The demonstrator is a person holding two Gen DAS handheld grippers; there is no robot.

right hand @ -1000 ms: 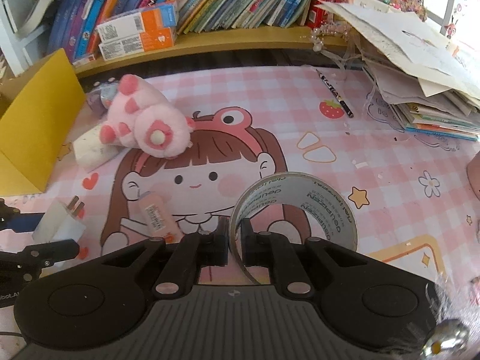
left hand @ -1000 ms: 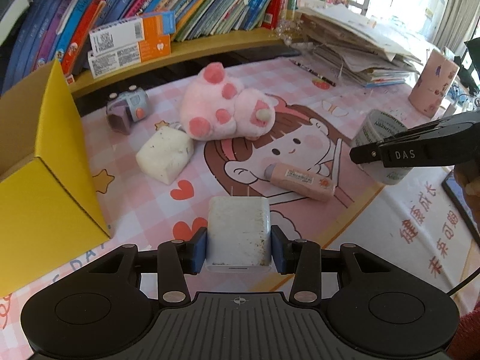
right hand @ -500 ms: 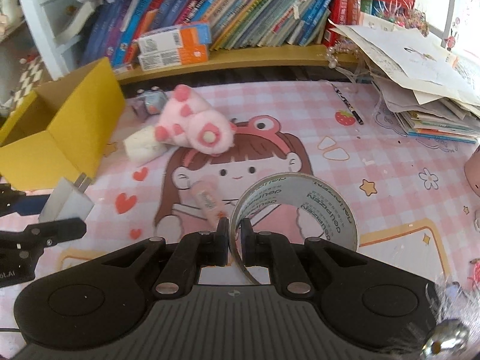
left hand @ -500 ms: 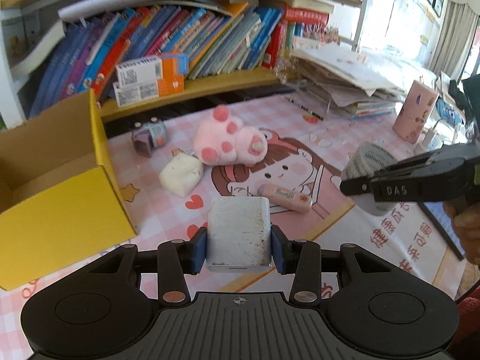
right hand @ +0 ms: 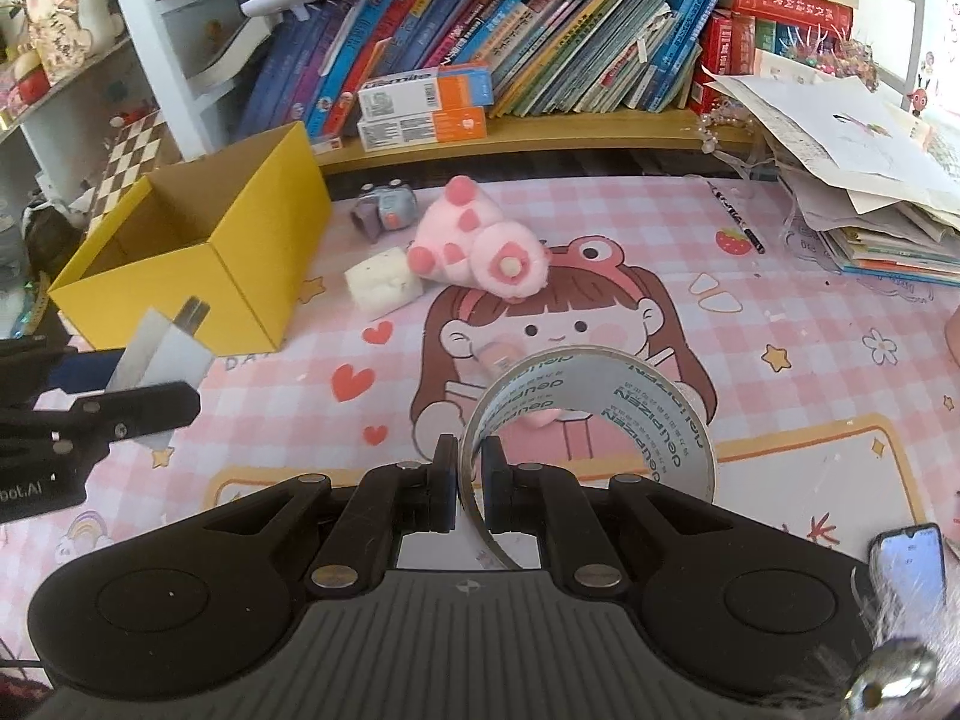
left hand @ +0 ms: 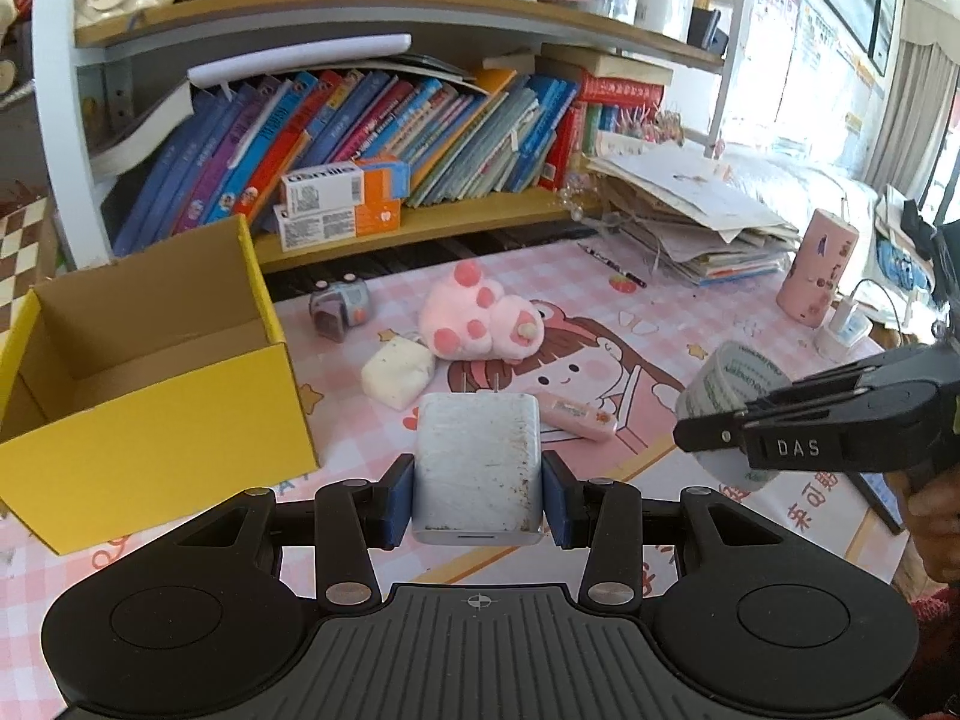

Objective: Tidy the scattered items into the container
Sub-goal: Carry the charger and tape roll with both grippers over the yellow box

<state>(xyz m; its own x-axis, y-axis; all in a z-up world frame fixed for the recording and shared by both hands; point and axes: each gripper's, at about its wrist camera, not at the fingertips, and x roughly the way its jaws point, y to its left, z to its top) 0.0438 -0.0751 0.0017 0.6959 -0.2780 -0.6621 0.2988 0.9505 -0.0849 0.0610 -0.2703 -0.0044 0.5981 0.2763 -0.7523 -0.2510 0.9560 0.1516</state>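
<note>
My left gripper point(left hand: 477, 495) is shut on a white plug charger point(left hand: 477, 462), held in the air with its prongs pointing forward. My right gripper point(right hand: 470, 480) is shut on the wall of a tape roll point(right hand: 600, 414), also lifted off the mat. The open yellow cardboard box point(left hand: 156, 420) stands to the left, with nothing visible inside. On the pink mat lie a pink plush toy point(left hand: 480, 318), a white sponge block point(left hand: 399, 372), a pink tube point(left hand: 579, 414) and a small grey toy point(left hand: 342, 303). In the right wrist view the charger point(right hand: 159, 354) hangs in front of the box point(right hand: 198, 264).
A bookshelf point(left hand: 420, 216) full of books runs along the back. A stack of papers point(left hand: 690, 222) lies at the back right, with a pink cup point(left hand: 816, 273) beside it. A phone point(right hand: 909, 564) rests near the front right edge. A pen point(right hand: 735, 216) lies on the mat.
Both grippers have risen and pulled back from the mat with their items. The yellow box has come fully into view, its open inside now showing.
</note>
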